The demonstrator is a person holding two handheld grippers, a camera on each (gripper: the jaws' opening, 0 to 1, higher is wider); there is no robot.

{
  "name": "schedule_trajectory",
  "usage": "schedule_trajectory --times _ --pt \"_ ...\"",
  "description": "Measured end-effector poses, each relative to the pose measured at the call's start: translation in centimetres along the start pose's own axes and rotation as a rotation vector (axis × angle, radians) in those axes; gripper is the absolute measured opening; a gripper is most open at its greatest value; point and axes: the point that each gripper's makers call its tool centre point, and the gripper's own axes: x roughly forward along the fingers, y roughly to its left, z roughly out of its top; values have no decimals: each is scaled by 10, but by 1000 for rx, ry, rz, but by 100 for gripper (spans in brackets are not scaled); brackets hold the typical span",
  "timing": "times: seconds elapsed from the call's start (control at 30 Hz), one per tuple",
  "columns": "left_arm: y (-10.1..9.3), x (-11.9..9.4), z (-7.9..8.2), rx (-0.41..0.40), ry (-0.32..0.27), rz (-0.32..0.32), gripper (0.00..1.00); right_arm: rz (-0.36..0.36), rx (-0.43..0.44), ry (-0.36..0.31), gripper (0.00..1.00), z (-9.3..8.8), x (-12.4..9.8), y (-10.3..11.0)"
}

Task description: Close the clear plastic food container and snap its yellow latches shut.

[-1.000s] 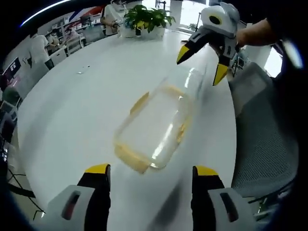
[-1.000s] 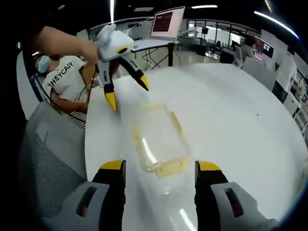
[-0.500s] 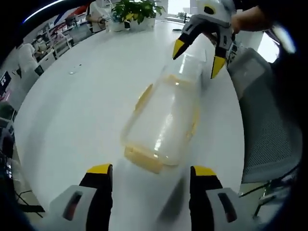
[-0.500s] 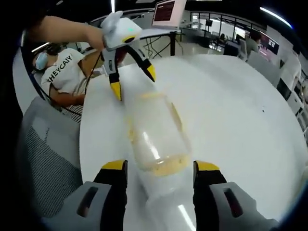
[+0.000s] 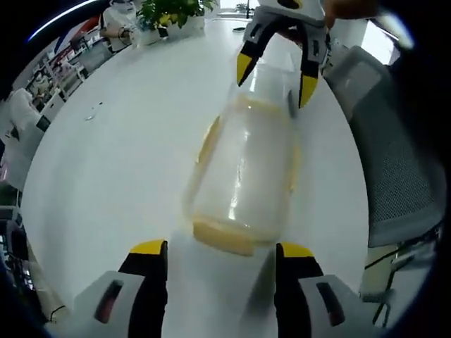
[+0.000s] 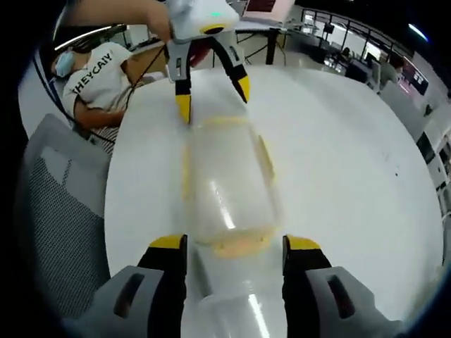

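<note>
A clear plastic food container with yellow latches lies lengthwise on the white table. One yellow latch is at its near end and another is on its side. My left gripper is open, with its jaws on either side of that near end. My right gripper is open over the far end. In the right gripper view the container runs from my right gripper to the left gripper, with a yellow latch between my jaws. Blur hides whether the latches are snapped.
The container lies near the table's edge, next to a grey mesh chair, also seen as the chair. A seated person in a white T-shirt is beyond that edge. A potted plant stands at the table's far side.
Both grippers have closed in on the container's two ends, and it now lines up straight between them. Both stay open.
</note>
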Motion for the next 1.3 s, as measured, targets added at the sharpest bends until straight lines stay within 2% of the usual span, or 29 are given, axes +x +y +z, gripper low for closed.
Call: schedule_trajectory --times 0.1,0.37,0.63,0.73,0.93,1.13,1.3 --pt "2 1 2 24 8 -4 57 8 7 15 53 0 4 -1" --pt "6 6 3 92 37 -27 55 18 -47 83 51 -6 12 -6" --pt "-1 12 4 171 54 -68 48 39 -94 149 50 -13 21 -4" --pt "-4 16 -1 225 88 -83 46 42 -103 170 50 -15 24 -2" --pt "-9 20 3 279 86 -104 35 43 -150 201 44 -17 28 -2" --pt "-8 18 2 265 86 -110 34 47 -140 220 38 -18 27 -5" --pt "-9 19 2 260 97 -112 33 51 -147 231 37 -18 28 -5"
